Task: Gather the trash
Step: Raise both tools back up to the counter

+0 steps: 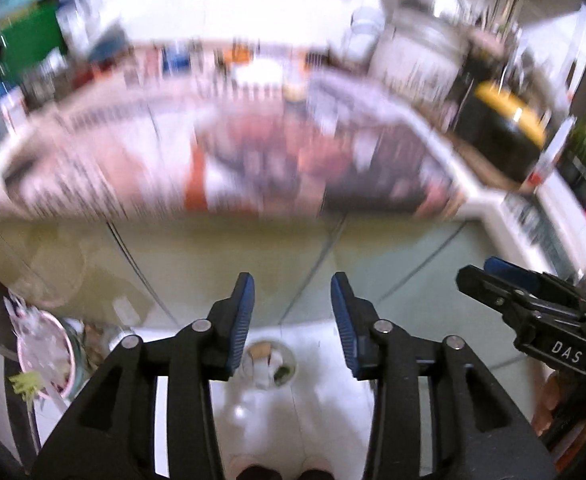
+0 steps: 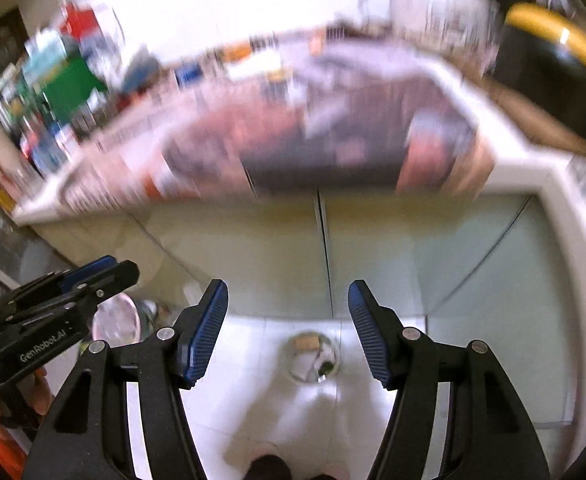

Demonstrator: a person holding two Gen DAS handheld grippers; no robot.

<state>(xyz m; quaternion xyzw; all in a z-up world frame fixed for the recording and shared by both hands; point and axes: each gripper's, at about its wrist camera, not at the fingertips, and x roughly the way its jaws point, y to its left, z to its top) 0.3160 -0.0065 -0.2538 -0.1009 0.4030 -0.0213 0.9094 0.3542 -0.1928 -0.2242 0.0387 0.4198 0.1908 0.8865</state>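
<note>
Clear round container (image 2: 313, 356) on white floor holds scraps; blurred.

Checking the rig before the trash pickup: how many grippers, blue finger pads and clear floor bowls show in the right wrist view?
Grippers: 2, the right gripper and the left gripper
Blue finger pads: 3
Clear floor bowl: 1
Total: 6

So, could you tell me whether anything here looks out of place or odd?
Yes: a clear container holding scraps sits alone on the white floor tiles before the cabinet doors, below both open grippers. The countertop is too blurred to judge.
</note>
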